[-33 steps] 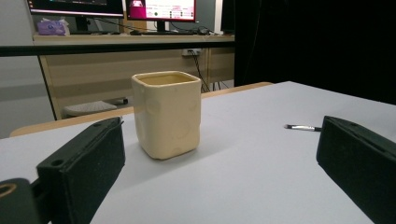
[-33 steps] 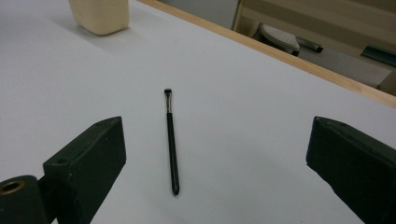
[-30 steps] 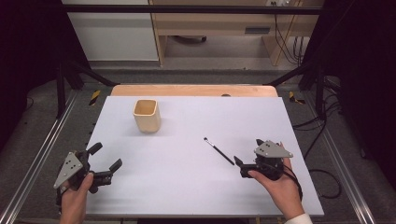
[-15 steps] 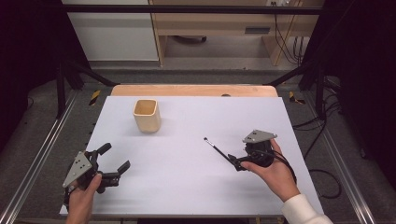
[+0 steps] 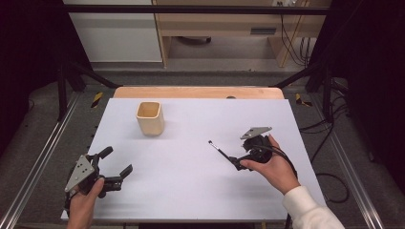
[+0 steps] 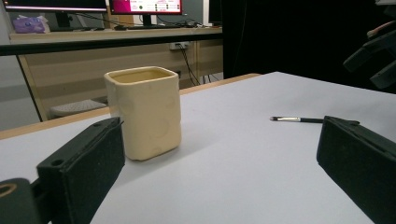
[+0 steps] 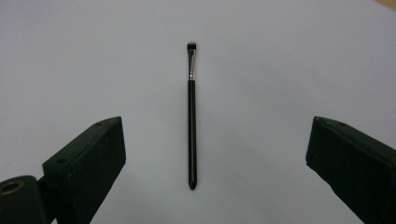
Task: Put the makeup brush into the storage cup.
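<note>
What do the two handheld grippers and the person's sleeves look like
Both are black two-jaw tools with blocky, flat-faced jaws. The left gripper and the right gripper each carry a grey three-cornered plate on top. A black cable trails from the right one. The right arm wears a white sleeve; no sleeve shows on the left hand.

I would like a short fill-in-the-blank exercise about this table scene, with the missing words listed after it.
1. The brush lies between the open fingers of the ____ gripper.
2. The cup stands ____ on the table.
3. The left gripper is ____ and holds nothing.

Missing words: right; upright; open
</note>
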